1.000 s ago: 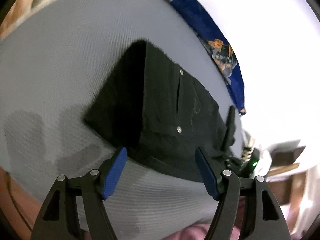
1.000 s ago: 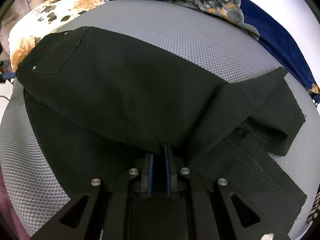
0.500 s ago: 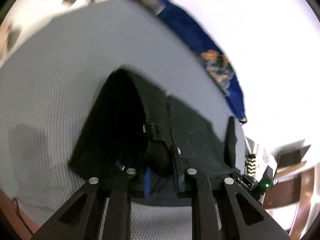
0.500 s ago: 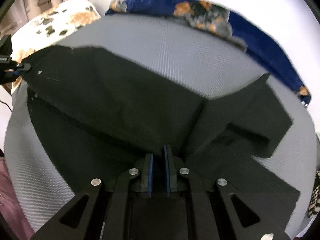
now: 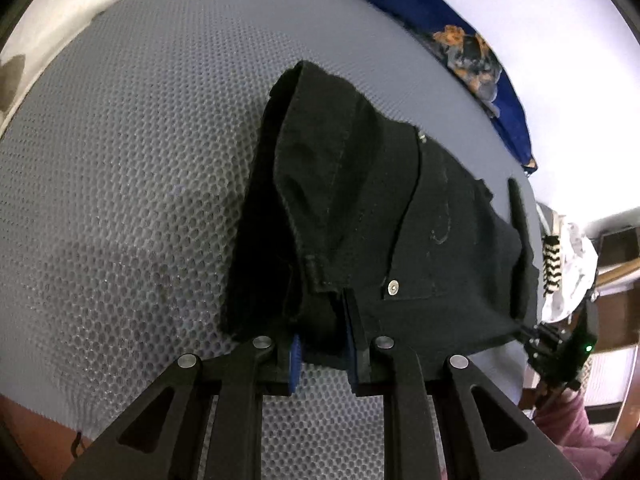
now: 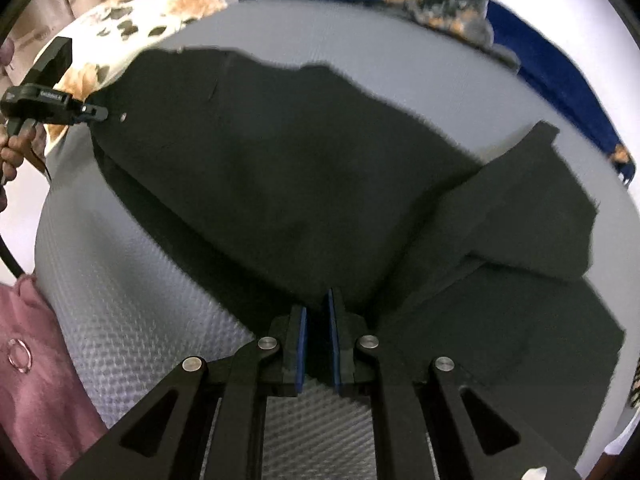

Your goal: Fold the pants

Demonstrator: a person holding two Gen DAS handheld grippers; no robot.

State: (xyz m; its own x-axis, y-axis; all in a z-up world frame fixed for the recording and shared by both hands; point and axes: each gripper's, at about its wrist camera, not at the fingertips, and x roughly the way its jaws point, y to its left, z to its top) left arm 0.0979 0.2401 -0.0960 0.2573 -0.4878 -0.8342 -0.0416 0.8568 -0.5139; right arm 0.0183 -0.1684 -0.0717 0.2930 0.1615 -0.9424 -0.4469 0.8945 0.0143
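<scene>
Left gripper [image 5: 322, 344] just clamped on pants [image 5: 380, 220] waistband, right gripper [image 6: 318, 344] pinching mid-fabric; lift both evenly, keep cloth taut ahead.

Grey mesh bed [image 5: 140, 168], white wall [image 5: 540, 40]

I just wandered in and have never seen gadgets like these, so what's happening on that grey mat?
A person is folding a pair of black cotton pants on a grey honeycomb-textured mat, using hand-held tongs instead of bare fingers. The left tongs have just closed on the waistband end, near a metal rivet. The right tongs are clamped on the fabric's near edge further along. Part of the pants is raised off the mat between them, and one leg end already lies doubled over.
</scene>
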